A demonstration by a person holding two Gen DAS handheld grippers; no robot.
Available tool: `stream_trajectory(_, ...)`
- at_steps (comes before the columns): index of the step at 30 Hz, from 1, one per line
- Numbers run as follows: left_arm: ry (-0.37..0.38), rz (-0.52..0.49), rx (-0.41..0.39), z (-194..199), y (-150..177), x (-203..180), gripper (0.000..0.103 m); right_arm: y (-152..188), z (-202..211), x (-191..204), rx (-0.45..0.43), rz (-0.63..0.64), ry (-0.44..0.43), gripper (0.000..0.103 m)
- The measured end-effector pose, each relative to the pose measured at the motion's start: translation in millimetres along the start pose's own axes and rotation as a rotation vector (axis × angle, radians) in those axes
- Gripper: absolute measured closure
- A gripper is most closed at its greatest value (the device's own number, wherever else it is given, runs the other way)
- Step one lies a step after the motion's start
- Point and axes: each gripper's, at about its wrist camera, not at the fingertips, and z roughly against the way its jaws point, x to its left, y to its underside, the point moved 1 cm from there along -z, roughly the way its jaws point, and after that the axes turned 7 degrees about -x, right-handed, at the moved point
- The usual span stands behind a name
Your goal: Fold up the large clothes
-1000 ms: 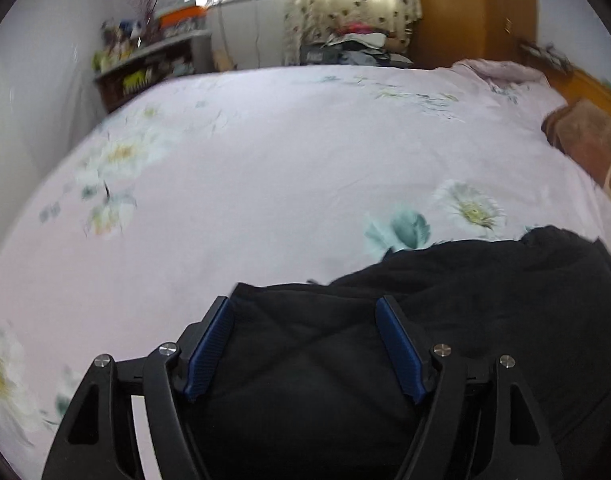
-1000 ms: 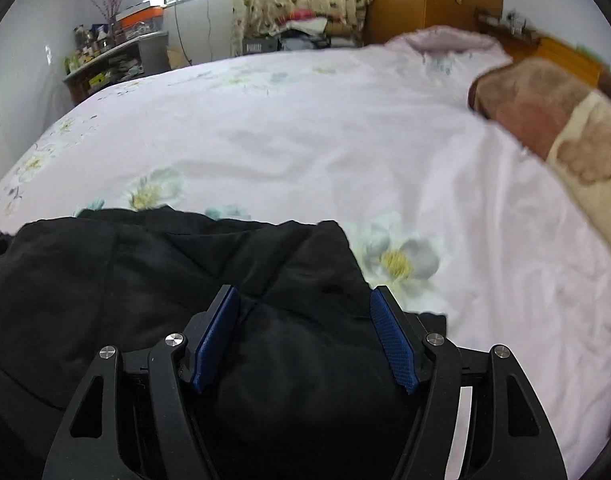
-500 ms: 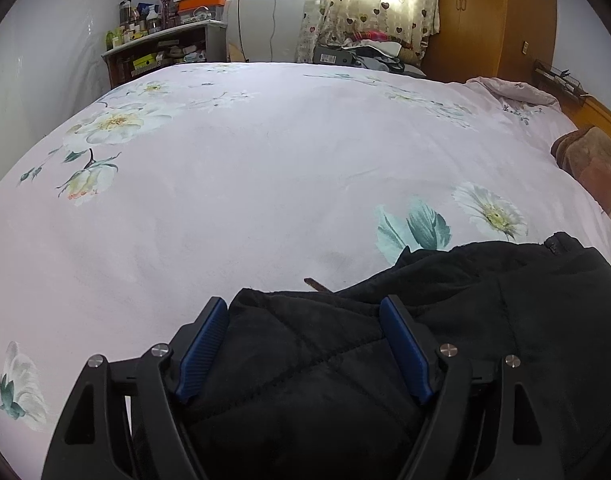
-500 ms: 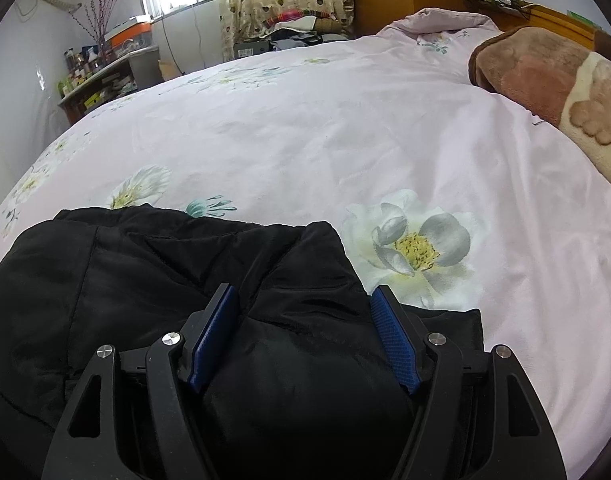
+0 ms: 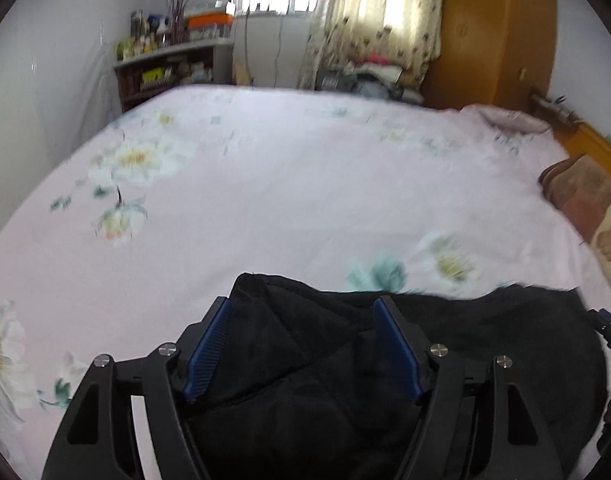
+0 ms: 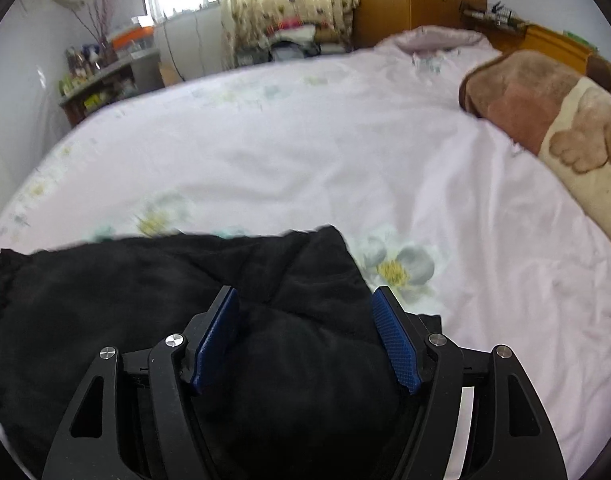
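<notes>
A large black padded garment (image 5: 485, 340) lies bunched on the pink floral bed sheet (image 5: 285, 184); it also shows in the right wrist view (image 6: 105, 300). My left gripper (image 5: 301, 344) is open, its blue pads (image 5: 207, 346) straddling the garment's left end. My right gripper (image 6: 305, 340) is open too, its blue pads (image 6: 393, 340) straddling the garment's right end. Black fabric fills the gap between both pairs of fingers. Whether the fabric is lifted off the sheet is unclear.
A brown and cream blanket (image 6: 553, 120) lies at the bed's right side. A shelf with clutter (image 5: 165, 64) stands by the far left wall. A wooden wardrobe (image 5: 493, 28) and curtained window (image 5: 377, 12) stand beyond the bed.
Both views have tilted up and blurred, showing more of the far room. The garment's edge sits lower in both views, and its left end now peaks between my left fingers.
</notes>
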Motion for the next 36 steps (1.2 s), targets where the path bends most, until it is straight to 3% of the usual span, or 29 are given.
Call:
stream_trajectory(2,0.064,-0.008,-0.056,25.5,-3.9,-17.1,0.028,-3.6,29.5,11.8,-0.049,-0.008,-0.029,0.034)
stream_trajectory(4,0.117,-0.015,-0.064,38.1,-0.2,-36.2,0.028,3.6,41.5,26.4,-0.051,-0.007,-0.068,0.034)
stream_trajectory(7,0.072,-0.076,-0.115,48.3,1.9,-48.1,0.028,18.8,39.8,45.1,-0.023,0.065,-0.064,0.034)
stream_trajectory(9,0.022,-0.038,-0.123,47.5,-3.0,-28.3,0.028,24.3,38.2,49.5,-0.010,0.097,-0.065,0.034)
stream_trajectory(13,-0.091,0.009,-0.078,38.0,-4.5,23.3,0.029,23.0,44.2,33.0,-0.036,0.082,-0.047,0.034)
stream_trajectory(15,-0.056,0.033,-0.069,43.7,2.5,30.6,0.029,23.6,42.7,21.4,-0.031,0.056,-0.040,0.034)
stream_trajectory(19,0.056,-0.016,-0.047,46.0,26.2,5.0,0.029,38.4,32.7,3.9,0.001,0.013,-0.022,0.034)
stream_trajectory(21,0.018,-0.060,0.016,18.9,43.1,-2.1,0.029,43.8,24.5,-1.1,0.024,0.012,-0.011,0.034)
stream_trajectory(23,-0.006,-0.036,0.076,-10.0,62.8,8.4,0.029,49.8,11.2,-7.3,0.056,0.023,0.017,0.034)
stream_trajectory(26,0.001,0.007,0.073,-20.9,68.6,15.6,0.028,56.6,0.2,-13.9,0.072,0.006,-0.007,0.034)
stream_trajectory(29,-0.020,-0.032,0.094,-23.8,63.5,8.8,0.029,58.3,-7.0,-9.8,0.085,0.041,0.014,0.034)
stream_trajectory(32,-0.017,-0.054,0.079,3.3,49.5,6.8,0.035,44.7,12.4,-9.9,0.085,0.033,0.033,0.038)
stream_trajectory(36,0.059,-0.043,-0.023,60.8,40.7,7.6,0.035,38.7,70.3,-2.6,-0.015,0.040,-0.023,0.041)
